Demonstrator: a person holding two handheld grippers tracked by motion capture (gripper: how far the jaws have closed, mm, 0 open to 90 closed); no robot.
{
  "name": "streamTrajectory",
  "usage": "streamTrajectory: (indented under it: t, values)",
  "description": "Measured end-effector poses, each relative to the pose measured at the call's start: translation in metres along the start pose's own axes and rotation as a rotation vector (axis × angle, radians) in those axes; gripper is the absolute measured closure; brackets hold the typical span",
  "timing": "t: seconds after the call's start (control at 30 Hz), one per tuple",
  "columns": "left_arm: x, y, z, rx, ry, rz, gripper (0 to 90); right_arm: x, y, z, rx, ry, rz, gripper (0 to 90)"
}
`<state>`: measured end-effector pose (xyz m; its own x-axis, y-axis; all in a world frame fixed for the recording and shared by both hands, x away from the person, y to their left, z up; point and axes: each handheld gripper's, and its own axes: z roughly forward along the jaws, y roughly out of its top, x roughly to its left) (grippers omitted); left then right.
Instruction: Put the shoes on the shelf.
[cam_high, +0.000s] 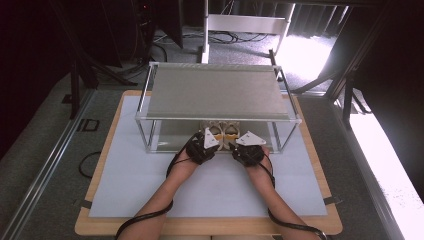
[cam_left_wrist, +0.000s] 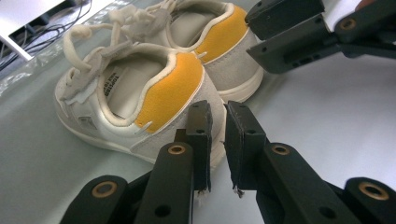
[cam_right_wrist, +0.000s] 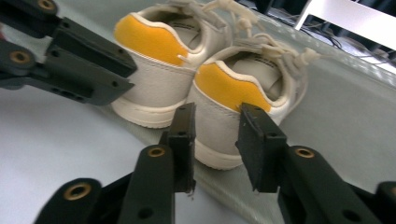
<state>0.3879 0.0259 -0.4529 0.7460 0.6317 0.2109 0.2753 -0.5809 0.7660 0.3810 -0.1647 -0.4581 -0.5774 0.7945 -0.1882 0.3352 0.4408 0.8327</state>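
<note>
Shelf-floor shoe (cam_left_wrist: 135, 100) label: only "TOP5T08" legible.

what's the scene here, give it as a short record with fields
things: pair of small white shoes with yellow heel patches, side by side
place: lower level of a clear shelf frame on the table
left gripper: jaws nearly together, nothing between them, just behind the left shoe's heel
right gripper: jaws apart, behind the right shoe's heel, no grip
laces: loose
</note>
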Motion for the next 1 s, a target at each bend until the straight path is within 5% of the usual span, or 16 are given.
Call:
streamTrajectory:
  t: [0.23,0.33,0.5,0.6,0.67,0.73,0.8,1.0]
  values:
    - [0.007,0.001,0.007,0.002,-0.004,-0.014,79.3,-0.001,0.005,0.009,0.011,0.004,-0.024,56.9]
    - [0.004,0.0,0.005,-0.001,-0.021,-0.018,74.4,0.0,0.004,0.009,0.003,0.045,-0.007,43.6]
    - [-0.006,-0.004,-0.005,0.0,-0.057,-0.011,53.6,0.002,-0.002,0.001,-0.017,0.062,0.008,36.4]
    - [-0.01,-0.008,-0.013,-0.019,-0.065,-0.063,37.0,0.0,-0.005,-0.009,-0.033,0.077,0.017,27.1]
    - [-0.011,-0.011,-0.018,-0.038,-0.072,-0.097,30.0,-0.003,-0.006,-0.013,-0.008,0.128,0.028,16.5]
    - [-0.013,-0.015,-0.022,-0.043,-0.073,-0.103,19.1,-0.004,-0.009,-0.019,-0.017,0.134,0.03,15.9]
    - [-0.016,-0.02,-0.027,-0.073,-0.056,-0.099,15.9,-0.006,-0.013,-0.026,-0.038,0.154,0.032,14.0]
    - [-0.019,-0.032,-0.038,-0.092,-0.038,-0.136,5.7,-0.007,-0.028,-0.039,-0.05,0.104,0.027,12.6]
